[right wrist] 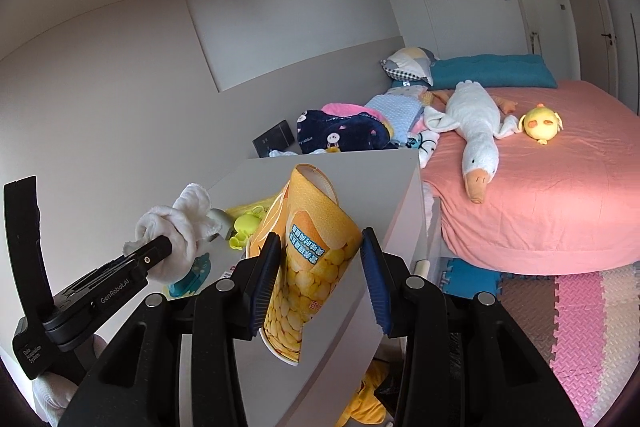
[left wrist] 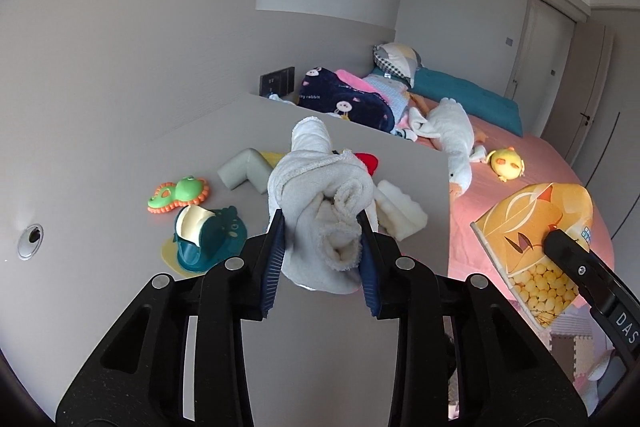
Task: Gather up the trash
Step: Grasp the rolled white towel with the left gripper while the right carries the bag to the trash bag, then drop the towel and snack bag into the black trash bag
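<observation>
Your left gripper (left wrist: 322, 247) is clamped on a crumpled white towel (left wrist: 320, 203), blue pads pressing into the fabric on both sides, jaws about half closed around the bundle, which is lifted clear of the grey desk (left wrist: 120, 207). Your right gripper (right wrist: 320, 275) pinches a yellow snack bag (right wrist: 308, 251) printed with corn puffs; the left pad is on it, the right pad is at its edge, contact there is hard to confirm, bag tilted with its open top toward 12 o'clock. In the left view that bag (left wrist: 536, 247) sits at 3 o'clock with the right gripper's finger (left wrist: 576, 263) on it; in the right view the towel (right wrist: 176, 227) sits at 9 o'clock. On the desk below the towel: teal dinosaur toy (left wrist: 204, 239) at 8 o'clock, green frog toy (left wrist: 180, 193) at 9 o'clock, grey foam corner piece (left wrist: 248, 171) at 10 o'clock, white foam block (left wrist: 400, 211) at 2 o'clock, touching nothing you hold. Cable grommet (left wrist: 31, 239) at far 9 o'clock. Past the desk edge: navy rabbit blanket (left wrist: 344, 99) at 12 o'clock, then the pink bed (right wrist: 560, 187) with a white goose plush (right wrist: 476, 135) and a yellow chick plush (right wrist: 540, 123) just beside it. Teal pillow (right wrist: 492, 67) against the far wall. Pink foam floor mat (right wrist: 576, 327) at 4 o'clock in the right view.
</observation>
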{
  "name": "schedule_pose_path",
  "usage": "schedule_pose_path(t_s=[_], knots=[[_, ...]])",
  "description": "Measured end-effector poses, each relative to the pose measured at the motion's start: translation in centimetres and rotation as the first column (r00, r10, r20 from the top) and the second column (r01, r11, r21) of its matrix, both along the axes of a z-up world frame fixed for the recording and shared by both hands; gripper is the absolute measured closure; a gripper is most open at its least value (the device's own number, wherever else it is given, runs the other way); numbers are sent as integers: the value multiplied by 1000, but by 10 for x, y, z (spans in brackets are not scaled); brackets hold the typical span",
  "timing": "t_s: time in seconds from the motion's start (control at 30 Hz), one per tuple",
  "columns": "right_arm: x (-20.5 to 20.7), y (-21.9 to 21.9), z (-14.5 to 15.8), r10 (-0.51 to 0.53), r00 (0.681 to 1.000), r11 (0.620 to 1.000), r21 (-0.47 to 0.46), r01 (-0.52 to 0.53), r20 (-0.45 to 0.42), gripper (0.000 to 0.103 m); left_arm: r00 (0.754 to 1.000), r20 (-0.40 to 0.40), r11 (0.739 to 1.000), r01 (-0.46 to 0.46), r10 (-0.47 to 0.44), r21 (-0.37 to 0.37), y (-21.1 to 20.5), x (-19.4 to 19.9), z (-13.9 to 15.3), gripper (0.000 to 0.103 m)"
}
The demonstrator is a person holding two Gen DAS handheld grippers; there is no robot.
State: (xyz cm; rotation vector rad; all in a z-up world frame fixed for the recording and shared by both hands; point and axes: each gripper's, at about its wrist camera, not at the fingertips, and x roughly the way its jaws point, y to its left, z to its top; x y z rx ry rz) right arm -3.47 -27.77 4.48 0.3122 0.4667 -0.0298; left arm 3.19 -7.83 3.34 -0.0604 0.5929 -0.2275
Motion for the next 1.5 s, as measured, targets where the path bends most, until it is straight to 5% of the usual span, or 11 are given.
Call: schedule_pose_path(t_s=[0.5, 1.0, 1.1, 1.2, 1.5], knots=[[-34, -86, 0, -206, 978, 979, -8, 206, -25, 59, 967, -20, 966, 256, -255, 33, -103, -17, -3, 69], [-28, -138, -19, -328, 940, 944, -18, 328, -89, 58, 914, -97, 914, 401, -395, 60, -153, -20, -27, 67], [-24, -143, -21, -347, 931, 938, -56, 343, -114, 54, 890, -121, 893, 447, -439, 51, -162, -21, -33, 47], [-27, -146, -15, -414, 906, 908, -111, 404, -84, 33, 906, -106, 906, 418, -410, 68, -165, -21, -35, 16], [-33, -159, -7, -437, 897, 898, -92, 431, -64, 33, 923, -97, 924, 380, -373, 55, -153, -12, -30, 15]])
